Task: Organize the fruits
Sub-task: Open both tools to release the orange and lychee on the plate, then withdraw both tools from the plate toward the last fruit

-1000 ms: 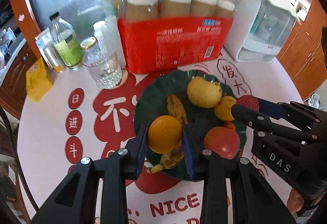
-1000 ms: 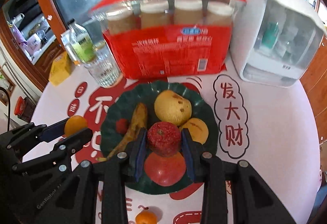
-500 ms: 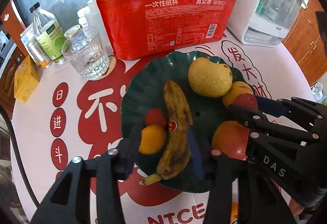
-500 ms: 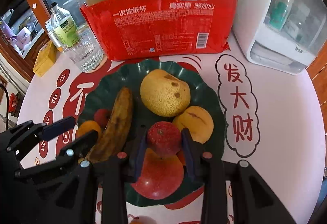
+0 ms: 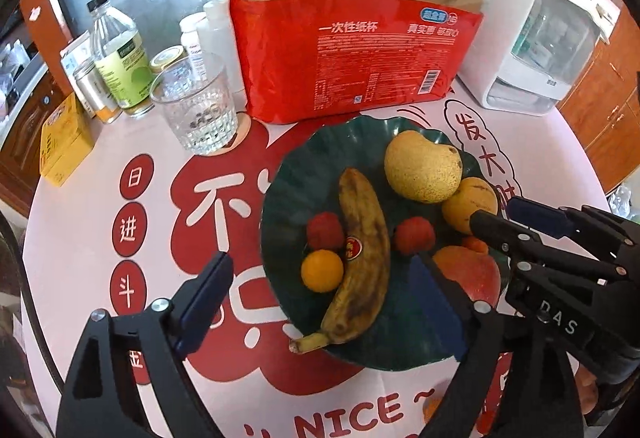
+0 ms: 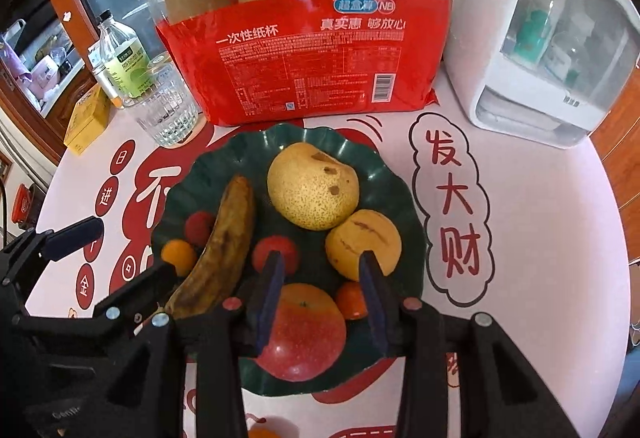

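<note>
Pink round table (image 5: 80,238) with red print, crowded along the far side: red bag of paper cups (image 5: 360,58), drinking glass (image 5: 196,114), bottles to the far left, white appliance far right. Near the middle, a dark green plate (image 5: 304,158) heaped with fruit.

Left tongs (image 5: 320,259): gripping the small orange (image 5: 322,271) a second ago, above the plate; now letting go, jaws opening wide to either side of it, pads clear of the peel. Rests on the plate's left part, tucked against the left flank of the banana (image 5: 362,258), just near of a small red fruit (image 5: 325,231).

Right tongs (image 6: 322,258): clamped a second ago on a second red fruit (image 5: 414,235); now parting too, though only narrowly. Sits on the plate right of the banana, at the tip of the left pad, no longer squeezed. Between the pads, only a view down onto the apple (image 6: 302,334) at the near rim.

Farther back on the plate: pear (image 5: 422,166), and right of it a round yellow fruit (image 6: 362,242); a small tangerine (image 6: 352,300) beside the apple.

Means two more pieces delivered at once, both apparently staying put. Probably close to done, yet something orange (image 5: 431,407) shows on the table at the near edge, off the plate and half hidden by the tongs. Likely one more piece to fetch.
</note>
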